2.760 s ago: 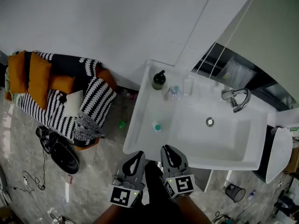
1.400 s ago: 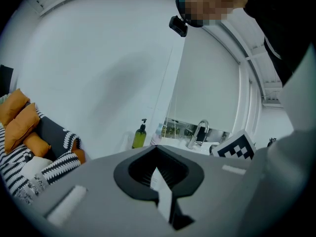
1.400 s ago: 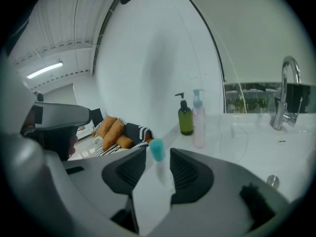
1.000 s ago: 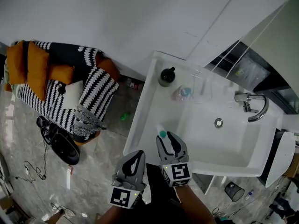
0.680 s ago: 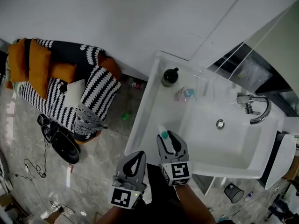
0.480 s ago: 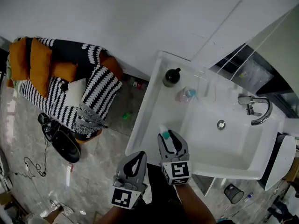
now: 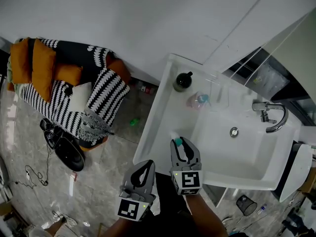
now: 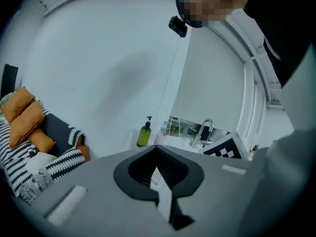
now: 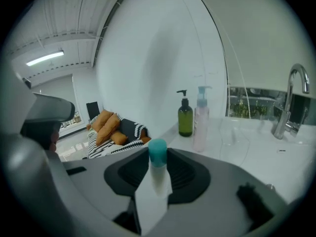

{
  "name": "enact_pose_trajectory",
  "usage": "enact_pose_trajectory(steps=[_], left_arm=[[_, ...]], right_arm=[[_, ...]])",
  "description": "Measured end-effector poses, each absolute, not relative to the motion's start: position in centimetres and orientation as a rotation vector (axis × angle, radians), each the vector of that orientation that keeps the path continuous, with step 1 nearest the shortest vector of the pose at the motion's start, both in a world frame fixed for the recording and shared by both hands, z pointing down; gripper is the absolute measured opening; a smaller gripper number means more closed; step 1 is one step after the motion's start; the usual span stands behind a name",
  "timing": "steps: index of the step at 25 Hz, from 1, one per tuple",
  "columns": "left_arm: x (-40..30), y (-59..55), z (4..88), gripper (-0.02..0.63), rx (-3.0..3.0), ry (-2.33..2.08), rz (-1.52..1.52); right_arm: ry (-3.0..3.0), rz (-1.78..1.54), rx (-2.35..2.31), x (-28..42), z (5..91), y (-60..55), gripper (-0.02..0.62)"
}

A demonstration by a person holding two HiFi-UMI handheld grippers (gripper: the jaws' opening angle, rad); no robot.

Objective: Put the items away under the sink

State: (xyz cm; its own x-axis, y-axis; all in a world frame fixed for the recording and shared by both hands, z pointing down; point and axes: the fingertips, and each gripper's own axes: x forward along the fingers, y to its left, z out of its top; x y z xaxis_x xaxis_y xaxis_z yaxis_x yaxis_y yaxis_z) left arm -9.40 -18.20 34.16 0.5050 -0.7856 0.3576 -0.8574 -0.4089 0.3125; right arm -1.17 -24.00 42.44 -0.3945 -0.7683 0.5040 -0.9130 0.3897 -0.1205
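The right gripper [image 7: 181,142] is held at the front left corner of the sink counter [image 7: 157,125], left of the basin [image 7: 247,154]. A small white bottle [image 9: 158,171] with a teal cap stands upright between its jaws. The jaws have just been closing, but in the right gripper view dark space shows on both sides of the bottle. They are still apart, and I see no pad pressing on it. The grey jaws cover the bottle's lower part, so its foot on the counter is hidden.

The left gripper [image 7: 146,162] hangs in front of the counter's front edge, off the counter, with its jaws together and nothing in them. Both forearms are cut off by the bottom of the head view.

A dark green pump bottle [image 7: 182,81] stands at the back left corner, with a pink one [image 7: 196,101] just beside it. A clear glass [image 7: 220,97] next along the back edge is barely visible against the white. The tap [image 7: 270,116] stands behind the basin.
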Motion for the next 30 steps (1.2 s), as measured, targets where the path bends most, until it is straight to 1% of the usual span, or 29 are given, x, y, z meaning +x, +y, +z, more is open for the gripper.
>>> enact_pose_trajectory(steps=[8,30], left_arm=[[-9.9,-17.9,33.9,0.008,2.293,-1.361,0.208],[-10.3,-16.9,33.4,0.008,2.288,-1.390,0.199]], right_arm=[[-2.266,0.543,1.490,-0.5,42.2,-24.2,0.110],[-2.279,0.477,1.470,-0.5,42.2,-23.6,0.109]])
